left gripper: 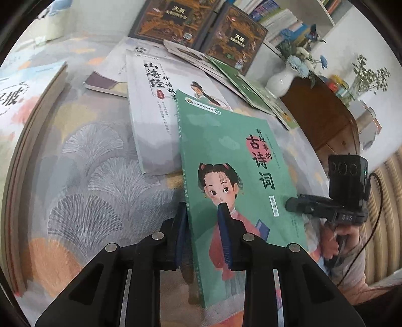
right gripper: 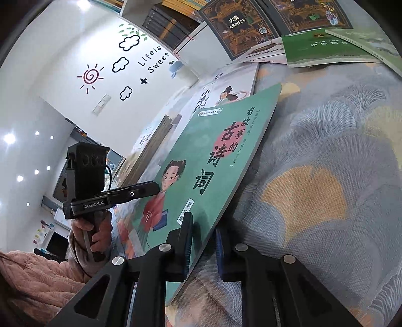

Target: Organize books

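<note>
black left tool (left gripper: 202, 213) and right tool (right gripper: 203, 226), blue ribbed pads, both clamp a thin glossy green book (left gripper: 233, 161), tilted up off the bench's (left gripper: 95, 176) leaf-print cloth; right tool's handle reads "das", left's "genrobot.ai".

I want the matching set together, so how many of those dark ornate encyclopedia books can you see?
2. One dark encyclopedia stands at the back of the table, the second dark encyclopedia right beside it, by the white vase. Others may be hidden.
</note>
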Tool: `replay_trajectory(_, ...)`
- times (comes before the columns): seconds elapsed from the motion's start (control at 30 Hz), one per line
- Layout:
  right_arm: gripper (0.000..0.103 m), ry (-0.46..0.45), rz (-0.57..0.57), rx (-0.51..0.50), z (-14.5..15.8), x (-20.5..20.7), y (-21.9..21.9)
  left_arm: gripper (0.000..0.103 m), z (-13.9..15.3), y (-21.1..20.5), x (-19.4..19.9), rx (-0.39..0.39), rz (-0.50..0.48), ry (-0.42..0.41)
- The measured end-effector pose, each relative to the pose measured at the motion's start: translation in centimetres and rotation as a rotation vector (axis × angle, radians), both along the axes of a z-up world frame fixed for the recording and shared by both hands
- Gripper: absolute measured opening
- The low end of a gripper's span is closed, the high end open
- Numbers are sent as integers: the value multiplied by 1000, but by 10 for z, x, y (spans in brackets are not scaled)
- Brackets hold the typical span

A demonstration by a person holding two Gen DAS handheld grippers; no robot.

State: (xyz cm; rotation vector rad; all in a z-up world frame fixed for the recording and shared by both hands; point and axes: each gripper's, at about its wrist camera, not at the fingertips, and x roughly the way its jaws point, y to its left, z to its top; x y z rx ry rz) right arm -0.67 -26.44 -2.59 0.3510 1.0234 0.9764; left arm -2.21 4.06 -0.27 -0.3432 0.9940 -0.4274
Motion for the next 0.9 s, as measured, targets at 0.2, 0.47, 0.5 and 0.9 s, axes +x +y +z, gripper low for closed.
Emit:
replay_trajectory(0.2,13,3,0,5,1,2,0,25,0,0,5,-3,1,5)
replay_trajectory(0.47,14,4,1,9,0,0,-4,25,-1,1,4,-13,7,-4)
replay_trajectory(0.5,14,4,1,9,0,0,-4,25,-2,1,4,-14,7,-5)
replay_trajectory(0.9,14,5,1,13,0,0,-4,25,-2,1,2,-16,10,-12)
